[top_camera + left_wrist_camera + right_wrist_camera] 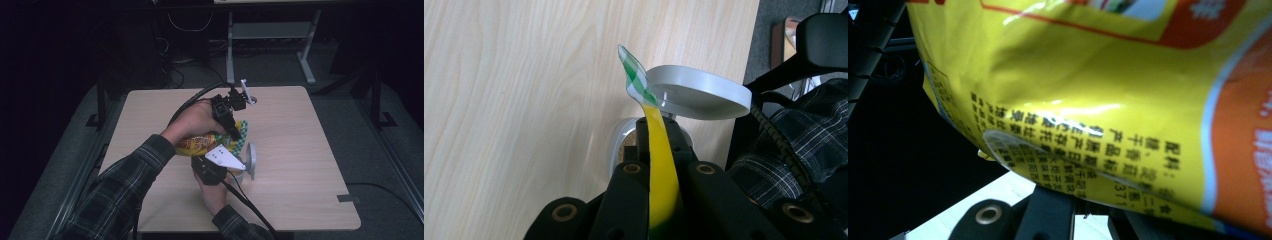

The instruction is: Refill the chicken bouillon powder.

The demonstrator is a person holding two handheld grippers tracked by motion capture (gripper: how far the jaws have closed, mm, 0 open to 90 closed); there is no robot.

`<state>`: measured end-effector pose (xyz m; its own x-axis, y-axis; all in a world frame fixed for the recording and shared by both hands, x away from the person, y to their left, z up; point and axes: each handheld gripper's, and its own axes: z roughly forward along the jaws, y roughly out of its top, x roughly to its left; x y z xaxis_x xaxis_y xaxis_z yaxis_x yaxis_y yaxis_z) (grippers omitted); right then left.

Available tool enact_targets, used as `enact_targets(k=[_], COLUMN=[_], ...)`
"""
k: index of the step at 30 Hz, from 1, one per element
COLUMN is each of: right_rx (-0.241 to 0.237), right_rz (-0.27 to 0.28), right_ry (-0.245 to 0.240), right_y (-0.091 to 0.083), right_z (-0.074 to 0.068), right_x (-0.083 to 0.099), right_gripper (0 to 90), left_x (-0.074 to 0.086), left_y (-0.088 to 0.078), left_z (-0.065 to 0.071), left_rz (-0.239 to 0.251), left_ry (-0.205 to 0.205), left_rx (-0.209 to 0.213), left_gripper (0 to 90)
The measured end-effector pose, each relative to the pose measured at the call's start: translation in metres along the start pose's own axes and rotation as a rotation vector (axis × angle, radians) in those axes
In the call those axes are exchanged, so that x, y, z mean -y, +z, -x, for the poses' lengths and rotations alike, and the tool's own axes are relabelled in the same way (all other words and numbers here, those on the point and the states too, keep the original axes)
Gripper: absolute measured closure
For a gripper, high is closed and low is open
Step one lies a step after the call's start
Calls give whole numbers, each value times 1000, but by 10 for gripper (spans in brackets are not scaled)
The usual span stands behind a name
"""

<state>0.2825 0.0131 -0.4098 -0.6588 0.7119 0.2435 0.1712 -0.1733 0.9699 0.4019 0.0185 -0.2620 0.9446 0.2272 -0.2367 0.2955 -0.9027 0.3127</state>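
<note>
A yellow and orange snack bag (200,144) hangs above the middle of the wooden table (300,150), held between both grippers. My left gripper (235,133) comes in from above and is shut on the bag's flat sealed edge, whose green-checked end (636,80) sticks up past the fingertips. From the near side my right gripper (204,157) points at the bag's body. In the right gripper view the printed bag (1088,90) hides its fingertips, and the jaw bases stand close together under the bag's lower edge. A grey round dish (251,160) (699,92) is tilted up just right of the bag.
Plaid sleeves reach in from the bottom left and bottom centre. Black cables trail from both grippers across the table. A small round hole (253,100) sits near the table's far edge. A grey desk frame (270,30) stands on the dark floor behind.
</note>
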Motion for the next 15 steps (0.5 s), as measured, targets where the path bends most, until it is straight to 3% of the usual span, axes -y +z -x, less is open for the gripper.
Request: enact_targets(k=[15], right_rx=[1], right_rz=[1], right_ry=[3], right_y=[0], right_z=[0], right_x=[0], right_gripper=[900], left_x=[-1], left_y=[1], left_z=[0], left_rz=[-3], left_ry=[-1], left_rx=[-2], left_gripper=[898])
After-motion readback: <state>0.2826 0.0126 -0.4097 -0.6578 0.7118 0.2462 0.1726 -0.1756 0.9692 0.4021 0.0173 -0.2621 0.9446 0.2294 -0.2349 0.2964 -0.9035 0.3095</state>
